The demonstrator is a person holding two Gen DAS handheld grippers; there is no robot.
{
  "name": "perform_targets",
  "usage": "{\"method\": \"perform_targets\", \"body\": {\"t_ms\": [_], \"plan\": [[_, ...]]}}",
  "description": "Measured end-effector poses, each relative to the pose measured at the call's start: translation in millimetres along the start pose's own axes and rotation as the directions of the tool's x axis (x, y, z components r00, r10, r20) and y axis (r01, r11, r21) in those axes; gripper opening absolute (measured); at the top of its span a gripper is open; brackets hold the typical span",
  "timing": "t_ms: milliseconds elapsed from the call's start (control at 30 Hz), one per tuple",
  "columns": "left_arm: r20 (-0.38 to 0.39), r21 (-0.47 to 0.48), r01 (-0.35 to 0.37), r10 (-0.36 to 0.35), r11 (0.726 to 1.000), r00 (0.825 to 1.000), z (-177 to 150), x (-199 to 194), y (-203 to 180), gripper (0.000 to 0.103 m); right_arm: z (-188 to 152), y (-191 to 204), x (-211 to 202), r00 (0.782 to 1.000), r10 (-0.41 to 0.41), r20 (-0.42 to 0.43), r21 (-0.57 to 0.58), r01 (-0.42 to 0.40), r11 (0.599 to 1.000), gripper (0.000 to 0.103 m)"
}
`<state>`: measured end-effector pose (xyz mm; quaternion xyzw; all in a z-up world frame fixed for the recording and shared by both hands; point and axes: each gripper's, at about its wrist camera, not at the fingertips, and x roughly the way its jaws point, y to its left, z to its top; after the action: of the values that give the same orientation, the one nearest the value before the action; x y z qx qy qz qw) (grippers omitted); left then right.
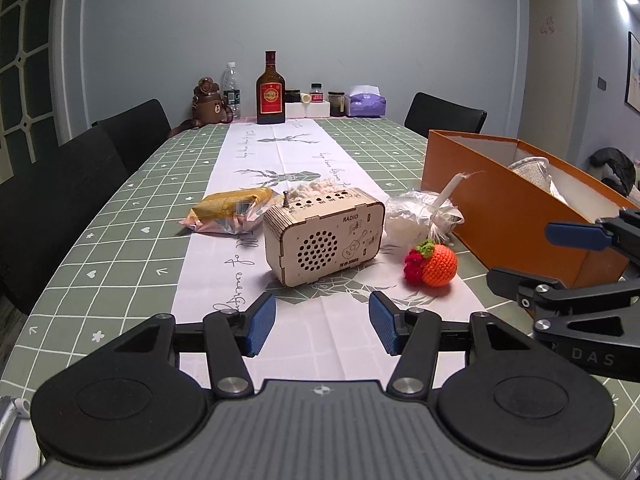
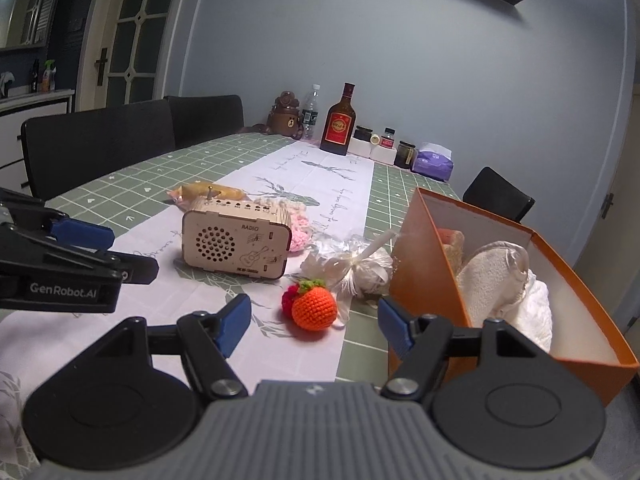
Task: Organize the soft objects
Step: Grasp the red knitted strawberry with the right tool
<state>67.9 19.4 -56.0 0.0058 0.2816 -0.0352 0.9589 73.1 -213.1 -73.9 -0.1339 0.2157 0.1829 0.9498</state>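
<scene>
Item: 2 grippers, left gripper (image 1: 322, 322) and right gripper (image 2: 314, 322), both spread wide and holding nothing above the table (image 1: 120, 216); crocheted orange fruit (image 2: 313, 309) on the runner between wooden radio (image 2: 236, 242) and orange box (image 2: 416, 264), beside a white wrapped bundle (image 2: 360, 266).

Both views are dim, with a cool grey-blue cast. A ceiling light (image 1: 631, 0) glares white at the top right corner of the left wrist view and is perhaps the main source. Soft shadows fall beside the wooden radio (image 1: 324, 236) and crocheted orange (image 2: 313, 307). Fisheye distortion bends the walls and the table (image 1: 120, 216) edges. Bottles at the table's far end look slightly soft.
</scene>
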Motion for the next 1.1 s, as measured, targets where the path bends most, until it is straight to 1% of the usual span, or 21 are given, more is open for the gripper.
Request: {"method": "perform_targets", "body": {"t_ms": [67,167,433,600,767,967,1100], "plan": [[-0.007,0.003,0.0,0.0,1.0,1.0,1,5,1,0.064,2,2,8,1.0,-0.001,-0.007,-0.019,0.001,1.0,0.067],[-0.016,0.005,-0.002,0.002,1.0,1.0,3,12,4,0.064,5,5,21,1.0,0.003,-0.019,-0.034,-0.003,0.999,0.059],[-0.041,0.004,0.001,0.0,1.0,0.999,8,31,10,0.064,12,9,67,0.999,-0.007,-0.054,-0.085,0.003,0.996,0.052],[-0.054,0.004,-0.008,0.009,1.0,0.999,10,39,16,0.064,10,8,93,0.995,-0.005,-0.095,-0.091,-0.003,0.996,0.052],[-0.062,0.007,-0.009,0.01,1.0,0.998,11,46,21,0.064,7,7,110,0.991,0.007,-0.135,-0.072,-0.017,0.997,0.052],[-0.048,0.024,0.005,-0.004,1.0,0.999,12,46,19,0.064,3,7,120,0.987,0.019,-0.162,-0.067,-0.03,0.997,0.051],[-0.05,0.032,0.014,-0.013,0.999,0.999,13,46,16,0.064,2,6,124,0.986,0.014,-0.164,-0.077,-0.026,0.997,0.049]]}}
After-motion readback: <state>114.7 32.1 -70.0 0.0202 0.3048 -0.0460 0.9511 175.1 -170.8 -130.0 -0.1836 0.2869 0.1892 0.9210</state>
